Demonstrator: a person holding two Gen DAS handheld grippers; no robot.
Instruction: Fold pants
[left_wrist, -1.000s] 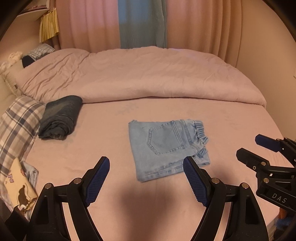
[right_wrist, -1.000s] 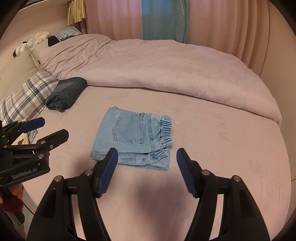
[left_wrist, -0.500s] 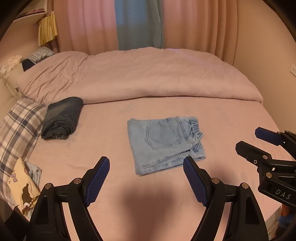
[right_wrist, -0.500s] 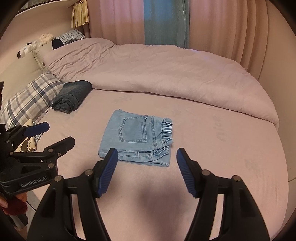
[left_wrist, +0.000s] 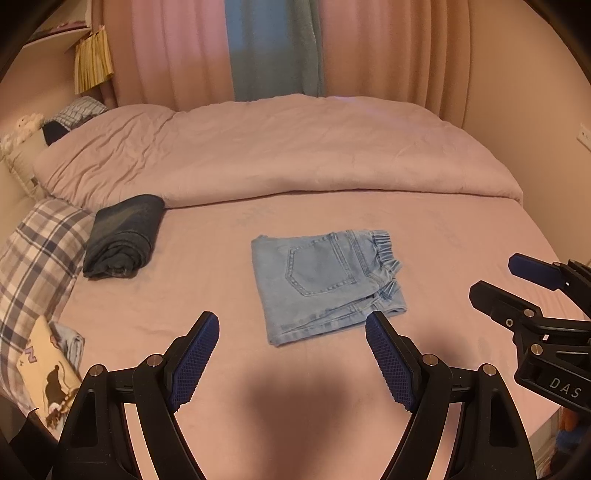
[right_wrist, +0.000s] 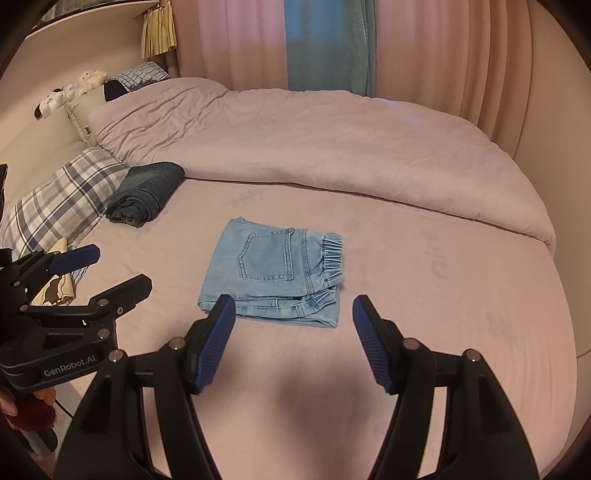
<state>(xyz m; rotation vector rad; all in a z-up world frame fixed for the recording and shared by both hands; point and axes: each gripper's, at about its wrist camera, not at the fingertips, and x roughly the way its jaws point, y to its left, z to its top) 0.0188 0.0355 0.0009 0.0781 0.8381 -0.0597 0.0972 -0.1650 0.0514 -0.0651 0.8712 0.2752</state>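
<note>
Light-blue pants (left_wrist: 325, 280) lie folded at 12 o'clock, task apparently finished; left gripper (left_wrist: 291, 354) and right gripper (right_wrist: 293, 339) gape wide, empty

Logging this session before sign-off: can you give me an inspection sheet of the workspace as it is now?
Surface: pink bed sheet, smooth, with a folded-back duvet behind.
Job's things: light blue pants folded into a compact rectangle, back pocket up, elastic waistband toward the right.
Clutter: dark folded jeans, plaid pillow, printed cloth at the left edge.
Grippers: left tongs open, empty, above the sheet; right tongs open, empty, near the pants' front edge.
Cables: nothing seen.
Surroundings: pink curtains, plush toys by the headboard.
</note>
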